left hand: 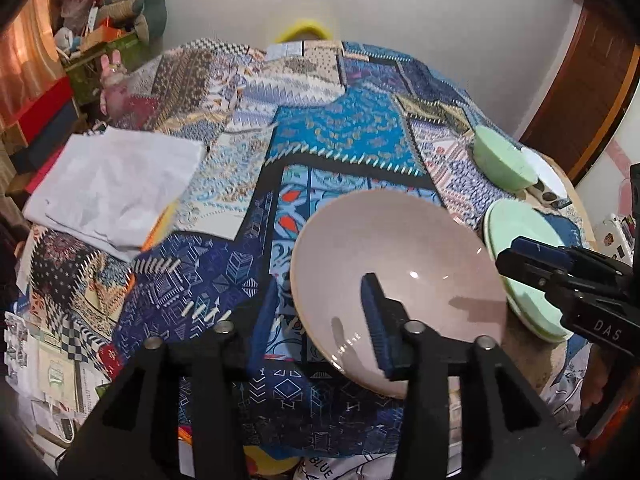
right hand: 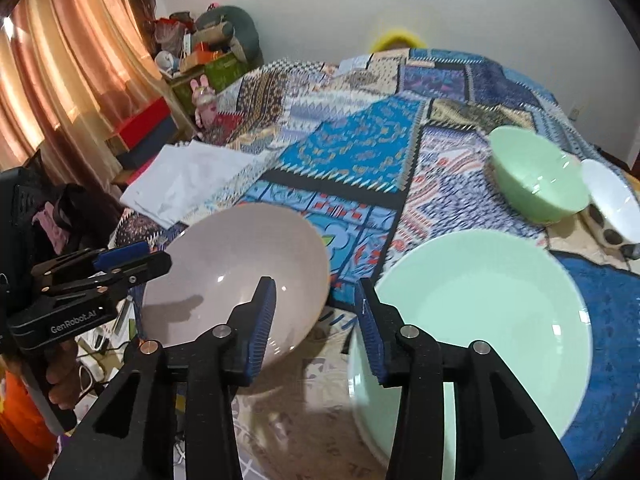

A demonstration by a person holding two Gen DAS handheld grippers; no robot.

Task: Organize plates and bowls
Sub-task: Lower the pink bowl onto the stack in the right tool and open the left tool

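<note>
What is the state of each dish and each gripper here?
Pink plate: upright on the cloth, empty, not gripped.
Green plate: upright, empty, not gripped.
Green bowl: upright, empty, beside the white bowl.
White bowl: tilted, empty.
Left gripper: open, fingers either side of the pink plate's rim.
Right gripper: open, nothing between its fingers.

Patchwork-covered table [right hand: 360, 148]: pink plate [right hand: 236, 276], green plate [right hand: 492, 300], green bowl [right hand: 536, 176], white bowl [right hand: 612, 200], white cloth [right hand: 188, 184].
</note>
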